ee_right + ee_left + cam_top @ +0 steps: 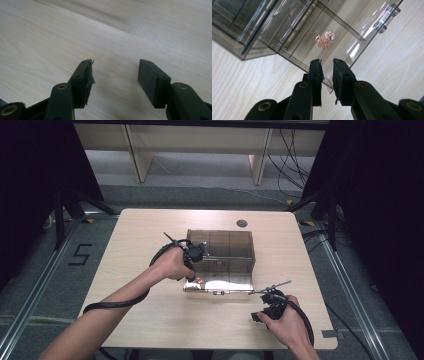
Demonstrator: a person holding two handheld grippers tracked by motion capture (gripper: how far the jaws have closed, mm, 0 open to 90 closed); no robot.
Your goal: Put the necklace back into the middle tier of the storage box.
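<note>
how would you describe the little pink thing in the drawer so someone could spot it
On the wooden table stands a smoky clear drawer box, its lowest drawer pulled out. On that drawer's floor, just ahead of the left gripper, lies a small rose-gold jewellery cluster, the only coloured item there.

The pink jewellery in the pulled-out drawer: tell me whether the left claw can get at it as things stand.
Probably yes. The left claw hangs just above the open clear drawer, its jaws slightly apart with nothing between them, and the pink jewellery lies uncovered on the drawer floor. No lid or wall stands between.
</note>
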